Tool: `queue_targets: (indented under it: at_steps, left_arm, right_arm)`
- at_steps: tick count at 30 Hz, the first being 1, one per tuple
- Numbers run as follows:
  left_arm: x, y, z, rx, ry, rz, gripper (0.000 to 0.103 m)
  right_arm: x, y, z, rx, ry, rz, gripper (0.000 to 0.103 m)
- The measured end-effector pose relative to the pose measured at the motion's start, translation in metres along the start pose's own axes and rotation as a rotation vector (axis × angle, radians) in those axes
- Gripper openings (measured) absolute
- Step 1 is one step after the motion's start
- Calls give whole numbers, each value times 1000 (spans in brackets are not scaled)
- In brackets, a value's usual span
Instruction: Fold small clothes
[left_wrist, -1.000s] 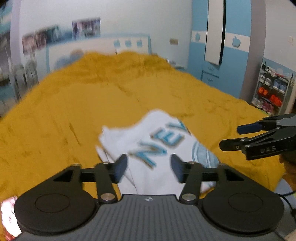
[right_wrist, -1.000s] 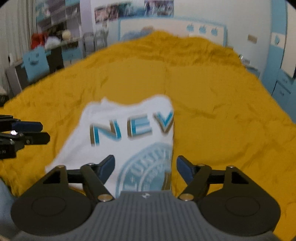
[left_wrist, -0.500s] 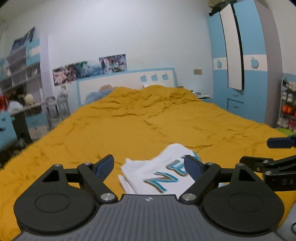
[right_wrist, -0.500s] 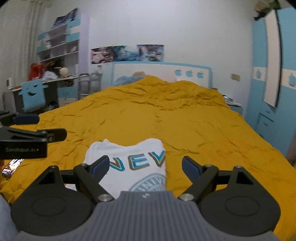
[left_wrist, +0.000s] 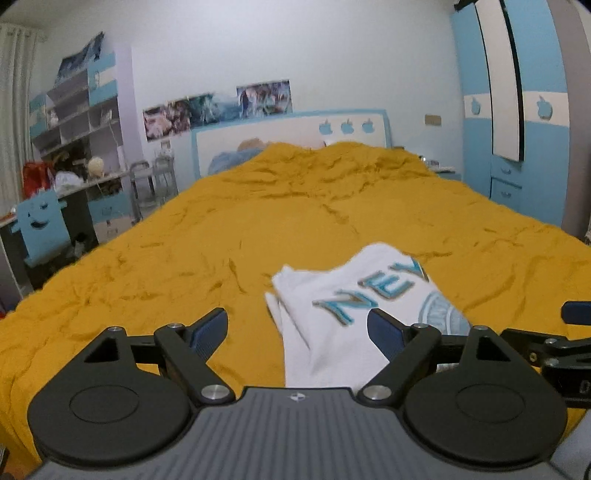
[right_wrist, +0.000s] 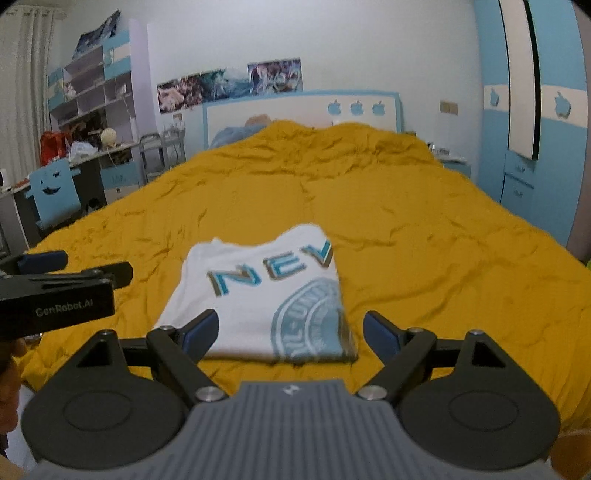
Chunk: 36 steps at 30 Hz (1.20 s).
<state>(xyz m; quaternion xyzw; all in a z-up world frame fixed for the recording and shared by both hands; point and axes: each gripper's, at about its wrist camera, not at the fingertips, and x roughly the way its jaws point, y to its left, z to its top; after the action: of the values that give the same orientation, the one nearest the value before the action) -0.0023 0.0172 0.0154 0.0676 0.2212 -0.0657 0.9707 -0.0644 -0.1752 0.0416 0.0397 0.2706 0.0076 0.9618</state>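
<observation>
A folded white shirt (left_wrist: 369, 295) with blue "NEV" lettering and a round blue emblem lies flat on the mustard-yellow bedspread (left_wrist: 258, 229), near its front edge. My left gripper (left_wrist: 297, 328) hovers open just short of the shirt's left side, with nothing between its blue pads. In the right wrist view the shirt (right_wrist: 258, 291) lies straight ahead. My right gripper (right_wrist: 291, 330) is open too, spread wide before the shirt's near edge and apart from it. Each gripper appears in the other's view: the left gripper (right_wrist: 74, 273) at the left edge, the right gripper (left_wrist: 554, 332) at the right edge.
The bedspread stretches back to a white and blue headboard (left_wrist: 291, 133). A blue wardrobe (left_wrist: 517, 110) stands on the right. On the left are a desk, shelves (right_wrist: 92, 96) and a blue chair (right_wrist: 55, 192). A person's hand (right_wrist: 9, 369) shows at the lower left.
Both grippers have drawn back from the shirt and tipped upward, bringing the room into view. The left jaws have spread wider. The shirt stays folded on the bed.
</observation>
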Motion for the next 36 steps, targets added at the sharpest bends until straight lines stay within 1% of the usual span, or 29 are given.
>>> queue_targets:
  at_steps: [2, 5, 10, 14, 16, 36]
  left_arm:
    - [-1, 0, -5, 4, 25, -21, 100]
    - [-2, -3, -11, 21, 63, -30, 100]
    - [6, 1, -19, -15, 145, -79, 100]
    - [11, 2, -24, -27, 205, -49, 100]
    - [11, 2, -26, -30, 221, -53, 100]
    - [7, 0, -25, -22, 224, -45, 100]
  right_arm:
    - [3, -1, -3, 24, 27, 10, 81]
    - [9, 0, -7, 28, 67, 11, 81]
    - [20, 1, -11, 14, 133, -7, 80]
    - [23, 3, -14, -3, 152, -6, 80]
    - [23, 5, -14, -17, 153, -10, 80]
    - [27, 2, -13, -26, 162, -8, 80]
